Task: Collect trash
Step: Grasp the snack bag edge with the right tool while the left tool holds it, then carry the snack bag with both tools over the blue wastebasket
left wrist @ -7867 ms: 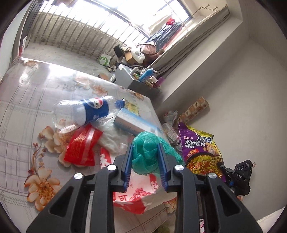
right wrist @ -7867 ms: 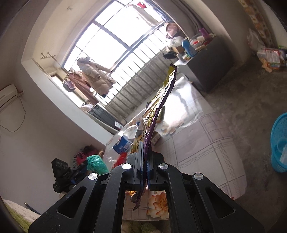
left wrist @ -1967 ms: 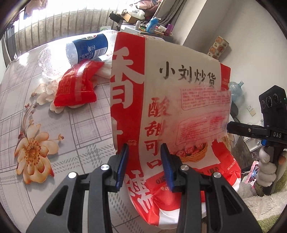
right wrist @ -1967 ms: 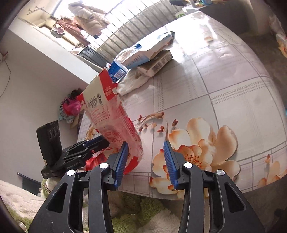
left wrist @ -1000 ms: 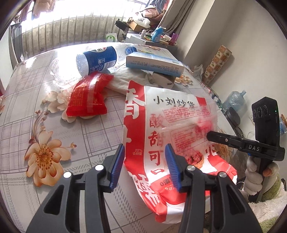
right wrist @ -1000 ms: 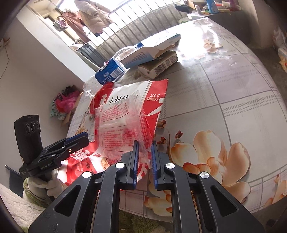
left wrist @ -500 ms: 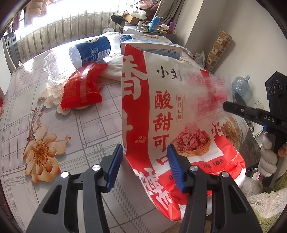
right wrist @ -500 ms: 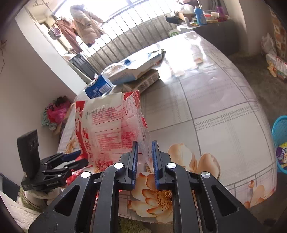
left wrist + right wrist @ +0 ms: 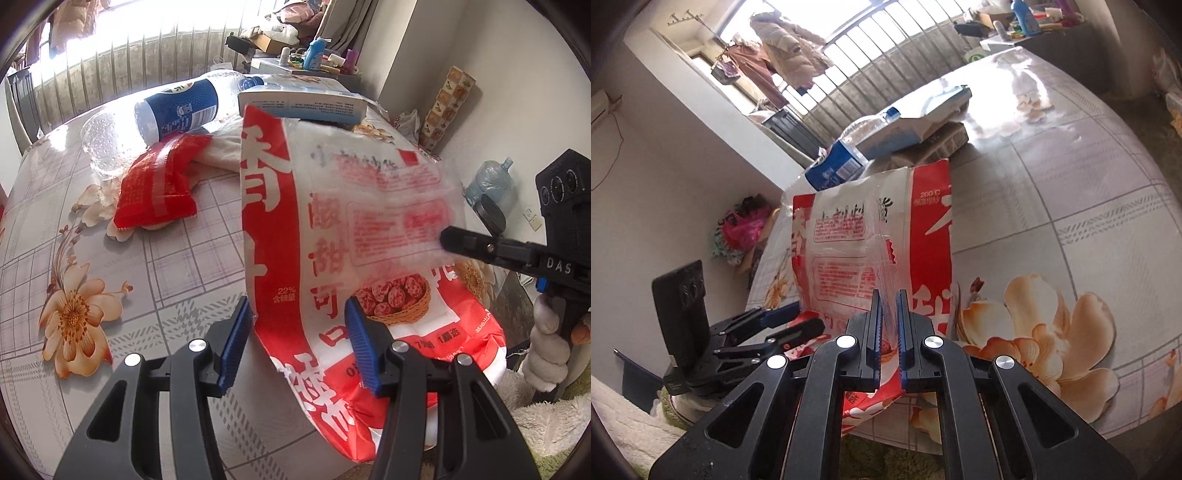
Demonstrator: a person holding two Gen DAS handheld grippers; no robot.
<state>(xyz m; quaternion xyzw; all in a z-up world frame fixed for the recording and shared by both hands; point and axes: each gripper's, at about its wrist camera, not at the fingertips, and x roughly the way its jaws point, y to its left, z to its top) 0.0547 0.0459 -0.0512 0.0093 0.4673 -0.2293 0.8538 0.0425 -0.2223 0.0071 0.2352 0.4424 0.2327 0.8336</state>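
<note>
The right gripper now pinches the red snack bag and lifts it off the bench. The left gripper has let go, jaws spread beside the bag. Next comes binning it.

Black grippers, blue ribbed pads; white glove

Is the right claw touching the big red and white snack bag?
Touching. In the right wrist view, the right claw pinches the clear edge of the snack bag.
</note>
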